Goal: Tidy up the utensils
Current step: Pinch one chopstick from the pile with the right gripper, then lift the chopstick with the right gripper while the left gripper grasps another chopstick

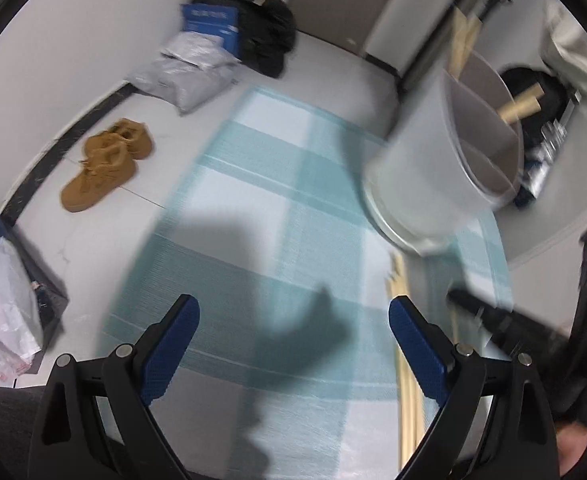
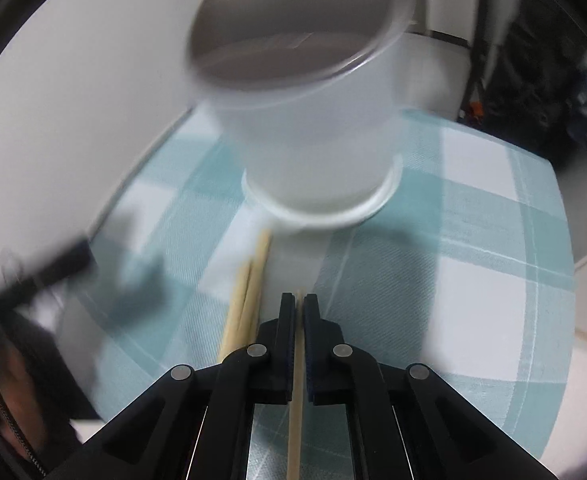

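A translucent white utensil holder (image 1: 445,152) with inner dividers stands on the teal checked cloth (image 1: 261,208); wooden utensils stick out of its compartments. It fills the top of the right wrist view (image 2: 305,120). Loose wooden chopsticks (image 1: 407,360) lie on the cloth in front of it, also in the right wrist view (image 2: 249,288). My right gripper (image 2: 299,300) is shut on a single wooden chopstick (image 2: 295,412) that runs back between the jaws, just short of the holder's base. My left gripper (image 1: 293,312) is open and empty above the cloth, left of the chopsticks.
Tan shoes (image 1: 105,164), grey parcels (image 1: 185,76) and a black bag (image 1: 265,36) lie on the floor by the wall. A white plastic bag (image 1: 1,304) sits at the left. A dark blurred object (image 1: 505,324) is at the right of the cloth.
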Available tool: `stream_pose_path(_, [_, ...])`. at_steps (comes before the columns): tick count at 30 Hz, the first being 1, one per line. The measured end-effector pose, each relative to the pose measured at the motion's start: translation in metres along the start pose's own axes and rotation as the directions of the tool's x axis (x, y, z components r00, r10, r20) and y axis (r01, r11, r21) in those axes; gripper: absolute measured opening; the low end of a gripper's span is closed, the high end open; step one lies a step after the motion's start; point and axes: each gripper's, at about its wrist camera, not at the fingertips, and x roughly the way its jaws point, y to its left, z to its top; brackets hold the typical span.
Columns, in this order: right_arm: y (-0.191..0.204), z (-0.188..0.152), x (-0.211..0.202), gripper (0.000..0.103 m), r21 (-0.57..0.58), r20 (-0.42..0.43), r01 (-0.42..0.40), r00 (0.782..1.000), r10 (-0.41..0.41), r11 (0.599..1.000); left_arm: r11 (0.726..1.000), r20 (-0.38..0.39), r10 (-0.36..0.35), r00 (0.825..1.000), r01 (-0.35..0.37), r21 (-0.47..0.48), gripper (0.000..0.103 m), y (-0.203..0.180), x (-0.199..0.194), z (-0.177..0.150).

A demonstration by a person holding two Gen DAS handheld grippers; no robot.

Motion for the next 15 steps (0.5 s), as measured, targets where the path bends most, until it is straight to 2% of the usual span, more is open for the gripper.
stream_pose_path(2, [-0.016,0.005,-0.018,0.003,0.080,0.071,-0.060,0.996,0.054,0.995,0.999,-0.040,-0.004,0.999,0.005,0.042,0.093,-0.014,0.008,-0.006])
stream_pose_path(5, [-0.043,0.004,-0.044,0.003,0.185,0.172,-0.120,0.981,0.088,0.975,0.996,-0.071,0.006,0.997,0.000,0.087,0.093,-0.029,0.016,-0.013])
stream_pose_path(7, [-0.066,-0.002,-0.059,0.003,0.286,0.251,-0.191,0.961,0.119,0.939,0.992,-0.079,0.024,0.997,-0.014,0.126,0.093,-0.040,0.020,-0.018])
stream_pose_path(9, [-0.083,-0.011,-0.065,0.003,0.339,0.299,-0.248,0.943,0.146,0.908,0.984,-0.079,0.065,0.995,-0.051,0.173,0.093,-0.048,0.023,-0.022])
stream_pose_path(11, [-0.096,-0.019,-0.073,0.003,0.356,0.350,-0.274,0.926,0.144,0.893,0.974,-0.080,0.121,0.989,-0.103,0.203,0.093,-0.051,0.026,-0.026])
stream_pose_path(15, [-0.111,-0.031,-0.084,0.003,0.374,0.406,-0.328,0.899,0.164,0.867,0.958,-0.073,0.168,0.983,-0.145,0.247,0.093,-0.053,0.028,-0.032])
